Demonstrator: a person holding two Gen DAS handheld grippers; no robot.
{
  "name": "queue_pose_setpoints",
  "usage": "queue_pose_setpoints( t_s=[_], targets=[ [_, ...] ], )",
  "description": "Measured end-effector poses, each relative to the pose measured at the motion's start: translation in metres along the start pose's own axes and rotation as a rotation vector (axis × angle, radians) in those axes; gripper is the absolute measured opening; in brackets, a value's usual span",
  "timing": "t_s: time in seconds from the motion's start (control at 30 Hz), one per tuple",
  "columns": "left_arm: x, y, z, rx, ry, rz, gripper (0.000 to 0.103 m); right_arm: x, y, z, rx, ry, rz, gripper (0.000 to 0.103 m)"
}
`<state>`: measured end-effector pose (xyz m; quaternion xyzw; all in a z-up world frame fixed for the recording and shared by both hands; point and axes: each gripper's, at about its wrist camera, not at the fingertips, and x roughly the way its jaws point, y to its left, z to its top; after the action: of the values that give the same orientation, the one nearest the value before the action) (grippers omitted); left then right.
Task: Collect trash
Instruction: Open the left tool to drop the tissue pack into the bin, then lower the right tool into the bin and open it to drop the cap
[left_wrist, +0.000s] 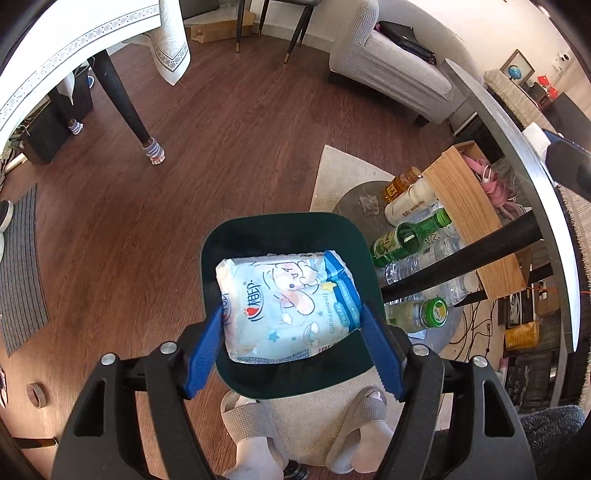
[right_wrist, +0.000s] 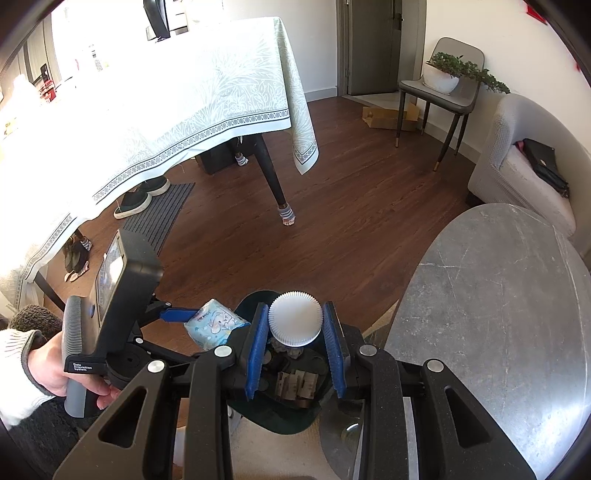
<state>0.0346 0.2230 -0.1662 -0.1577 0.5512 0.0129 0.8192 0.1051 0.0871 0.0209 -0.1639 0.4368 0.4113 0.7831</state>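
A dark green bin (left_wrist: 280, 225) stands on the floor below both grippers. My left gripper (left_wrist: 293, 312) is shut on a blue-and-white tissue pack (left_wrist: 284, 299) with cartoon print, held right over the bin's mouth. In the right wrist view the same pack (right_wrist: 212, 325) hangs at the bin's left rim (right_wrist: 255, 297), and a hand (right_wrist: 55, 373) holds the left gripper's handle. My right gripper (right_wrist: 294, 314) is shut on a white pleated paper cup (right_wrist: 295, 319) above the bin. Crumpled paper and brown cardboard scraps (right_wrist: 295, 384) lie inside the bin.
A grey round table (right_wrist: 498, 314) rises close on the right. Under it stand bottles (left_wrist: 410, 240) and a wooden box (left_wrist: 465, 206). Slippered feet (left_wrist: 251, 424) rest on a beige rug behind the bin. A clothed dining table (right_wrist: 166, 92), a sofa (right_wrist: 517, 166) and a chair (right_wrist: 443, 88) ring the wooden floor.
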Motion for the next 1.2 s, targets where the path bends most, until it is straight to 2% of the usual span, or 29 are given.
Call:
queue_pose_setpoints(
  t_s=[0.23,0.33,0.47,0.73,1.2],
  targets=[
    [0.019,0.018,-0.003,-0.041,0.059,-0.029,0.078,0.015,0.012,0.01,-0.021,0.019,0.014,0.03],
    [0.018,0.025,-0.003,-0.061,0.055,-0.034,0.083,0.02,0.017,0.013,-0.03,0.028,0.017,0.03],
    [0.007,0.035,-0.001,-0.084,0.013,-0.029,0.083,0.03,0.022,0.015,-0.042,0.049,0.014,0.03],
    [-0.025,0.053,0.008,-0.11,-0.096,-0.04,0.071,0.053,0.029,0.009,-0.062,0.109,0.004,0.03],
    [-0.075,0.054,0.017,-0.099,-0.248,-0.086,0.053,0.1,0.035,-0.019,-0.078,0.247,-0.003,0.03]
  ],
)
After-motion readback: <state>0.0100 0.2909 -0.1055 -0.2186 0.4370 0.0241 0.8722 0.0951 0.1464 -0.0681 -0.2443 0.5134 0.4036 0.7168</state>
